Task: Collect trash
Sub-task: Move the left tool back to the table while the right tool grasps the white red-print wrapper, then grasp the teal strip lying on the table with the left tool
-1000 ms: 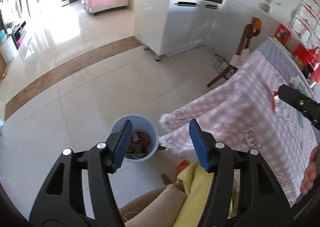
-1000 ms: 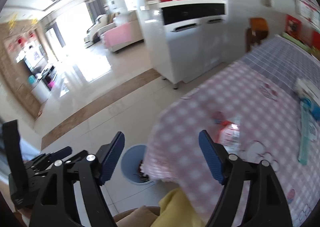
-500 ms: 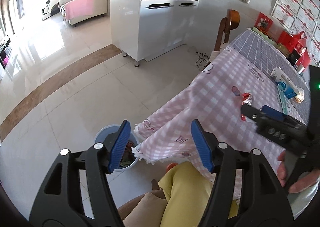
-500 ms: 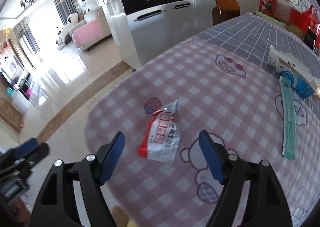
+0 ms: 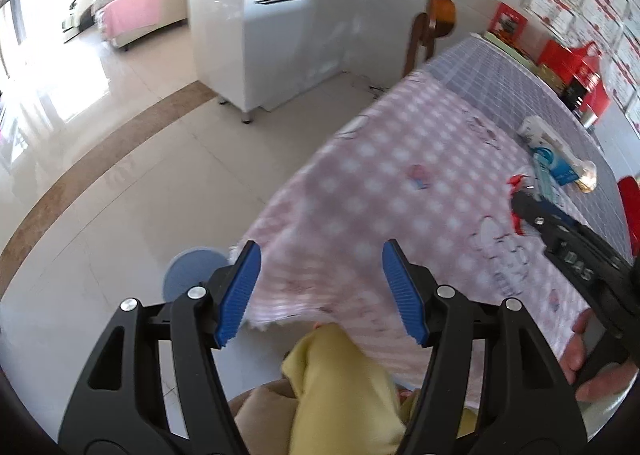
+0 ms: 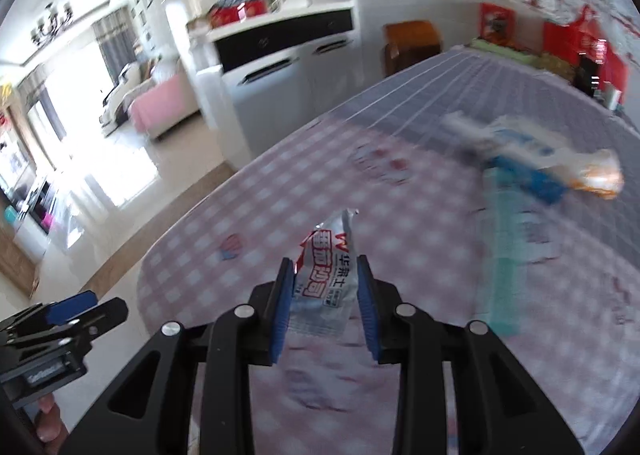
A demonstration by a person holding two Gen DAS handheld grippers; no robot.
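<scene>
While much of both views is smearing with motion blur, the boxes and packets at the far side of the table are reading only as white, blue and teal shapes, and their labels are not making out. From the left wrist view, the blue trash bin (image 5: 188, 275) on the floor is showing only part of its rim, the left finger and the hanging edge of the pink checked tablecloth (image 5: 400, 183) hiding the rest, so its contents are out of sight. The snack wrapper (image 6: 326, 287) is sitting on the tablecloth between the right gripper's (image 6: 325, 309) blue pads, whose jaws are closing around it; whether both pads are already pressing on it is hard to tell. It is looking silvery white with a red band of printed characters and a crimped, pointed top end. The left gripper (image 5: 322, 293) is hanging wide and empty above the table's near edge.
</scene>
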